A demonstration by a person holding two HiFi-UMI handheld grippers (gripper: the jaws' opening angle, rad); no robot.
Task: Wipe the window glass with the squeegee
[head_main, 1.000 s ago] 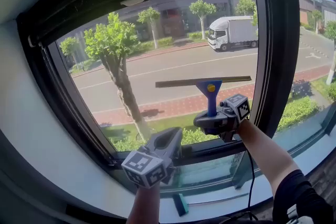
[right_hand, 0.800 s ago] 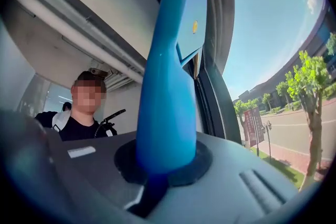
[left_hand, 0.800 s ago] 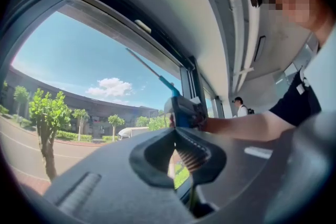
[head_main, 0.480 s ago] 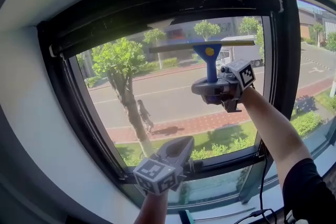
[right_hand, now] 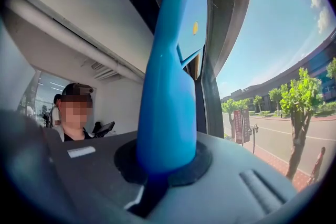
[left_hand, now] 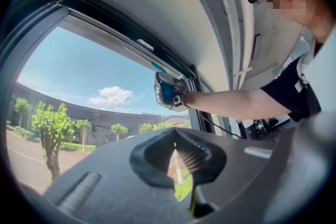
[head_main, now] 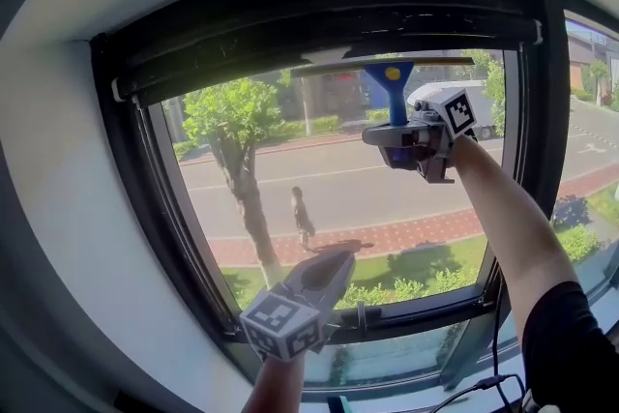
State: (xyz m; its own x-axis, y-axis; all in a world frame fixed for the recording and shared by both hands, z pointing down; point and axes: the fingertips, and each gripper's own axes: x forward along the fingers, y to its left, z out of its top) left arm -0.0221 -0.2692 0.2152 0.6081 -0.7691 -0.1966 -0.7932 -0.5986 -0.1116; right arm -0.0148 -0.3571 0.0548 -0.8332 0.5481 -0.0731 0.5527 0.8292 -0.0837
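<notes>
Blue squeegee clamped in our right gripper, blade at top edge of glass for a downstroke, we reckon; left gripper idle, jaws together.

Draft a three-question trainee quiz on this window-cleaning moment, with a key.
1. True or false: the left gripper holds the squeegee.
2. Where on the window glass is the squeegee's blade? A. near the top edge. B. at mid-height. C. at the bottom edge.
3. Fill in: the right gripper has its jaws closed on the squeegee's ____ handle.

Key:
1. False. The right gripper holds it. The left gripper's jaws are together with nothing between them.
2. A.
3. Blue.
</notes>
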